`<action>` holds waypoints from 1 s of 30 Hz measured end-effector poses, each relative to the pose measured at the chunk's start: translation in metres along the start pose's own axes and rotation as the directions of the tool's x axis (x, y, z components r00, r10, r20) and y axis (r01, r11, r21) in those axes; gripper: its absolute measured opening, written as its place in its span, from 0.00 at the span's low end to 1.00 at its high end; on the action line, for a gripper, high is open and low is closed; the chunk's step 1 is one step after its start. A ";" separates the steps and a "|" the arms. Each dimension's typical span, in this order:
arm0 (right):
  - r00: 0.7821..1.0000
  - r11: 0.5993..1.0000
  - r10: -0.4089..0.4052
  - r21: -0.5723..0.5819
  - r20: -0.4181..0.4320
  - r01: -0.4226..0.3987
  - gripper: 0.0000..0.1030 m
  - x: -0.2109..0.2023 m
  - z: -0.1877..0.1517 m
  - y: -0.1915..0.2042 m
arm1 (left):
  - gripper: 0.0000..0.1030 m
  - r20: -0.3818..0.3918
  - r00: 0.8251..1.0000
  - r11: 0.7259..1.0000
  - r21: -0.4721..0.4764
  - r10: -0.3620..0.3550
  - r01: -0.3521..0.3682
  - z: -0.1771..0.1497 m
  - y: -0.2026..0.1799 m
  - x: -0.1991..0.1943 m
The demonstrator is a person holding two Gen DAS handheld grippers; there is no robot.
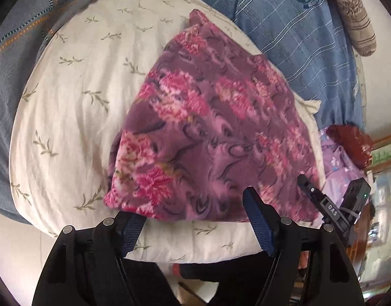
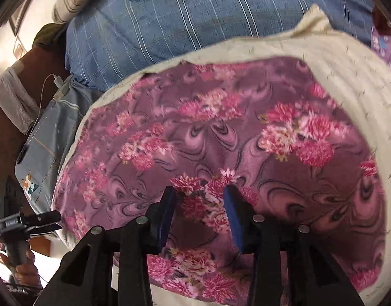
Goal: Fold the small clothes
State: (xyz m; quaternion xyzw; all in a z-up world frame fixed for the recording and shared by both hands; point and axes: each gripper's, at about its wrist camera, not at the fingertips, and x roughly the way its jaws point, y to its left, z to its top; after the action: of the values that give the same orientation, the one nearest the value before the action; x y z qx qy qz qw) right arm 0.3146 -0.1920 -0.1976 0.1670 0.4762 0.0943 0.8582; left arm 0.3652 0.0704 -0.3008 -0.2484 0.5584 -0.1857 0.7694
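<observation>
So the purple fleece garment with pink flower print is lying folded into a rough trapezoid on the cream pillow with little leaf sprigs, right in front of both tools. Looks like a fold has just been laid down, so my guess is the job now is tidying it or setting up the next fold.

If it were me: grab the near edge at two corners, lift just enough to clear the layer underneath, and carry both corners over together so the fleece doesn't bunch. It's thick fuzzy stuff, probably springs back, so a pat along the crease would help.

The left gripper is spread wide, nothing between its fingers, hovering just short of the near hem, over the pillow. The right gripper sits partway open directly above the fleece, nothing pinched, though I can't tell if the tips brush the cloth. A blue checked pillow sits beyond.
</observation>
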 end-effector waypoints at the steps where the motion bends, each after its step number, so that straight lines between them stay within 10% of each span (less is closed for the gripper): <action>1: 1.000 1.000 0.009 -0.015 -0.012 -0.010 0.42 -0.003 0.004 0.005 | 0.71 0.014 1.000 1.000 -0.015 -0.025 0.025 0.002 0.001 -0.005; 6: 0.992 0.991 0.080 -0.111 0.097 -0.069 0.48 -0.024 0.024 0.042 | 0.72 0.011 0.999 0.996 -0.086 -0.035 0.036 0.011 0.015 0.008; 11: 0.999 0.991 0.029 -0.128 -0.028 -0.033 0.49 0.033 0.010 0.046 | 0.71 0.030 0.999 0.993 -0.112 -0.031 0.035 0.021 0.011 0.022; 16: 0.998 0.975 0.016 -0.224 0.059 -0.003 0.55 0.031 -0.003 0.053 | 0.19 0.104 0.990 0.996 -0.013 0.094 -0.093 0.030 -0.021 0.017; 23: 0.993 0.963 0.033 -0.268 0.112 -0.002 0.69 0.033 -0.012 0.062 | 0.15 0.261 0.932 0.927 0.211 0.252 -0.310 0.011 -0.092 0.009; 30: 0.988 0.970 0.054 -0.241 0.143 -0.018 0.69 -0.001 -0.015 0.061 | 0.15 0.286 0.913 0.899 0.246 0.291 -0.363 0.001 -0.125 0.010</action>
State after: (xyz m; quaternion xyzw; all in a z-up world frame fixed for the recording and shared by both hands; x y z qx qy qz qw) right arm 0.3011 -0.1326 -0.1807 0.0776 0.3929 0.1540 0.9033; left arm 0.3678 -0.0361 -0.2340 -0.0539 0.4605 -0.1022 0.8801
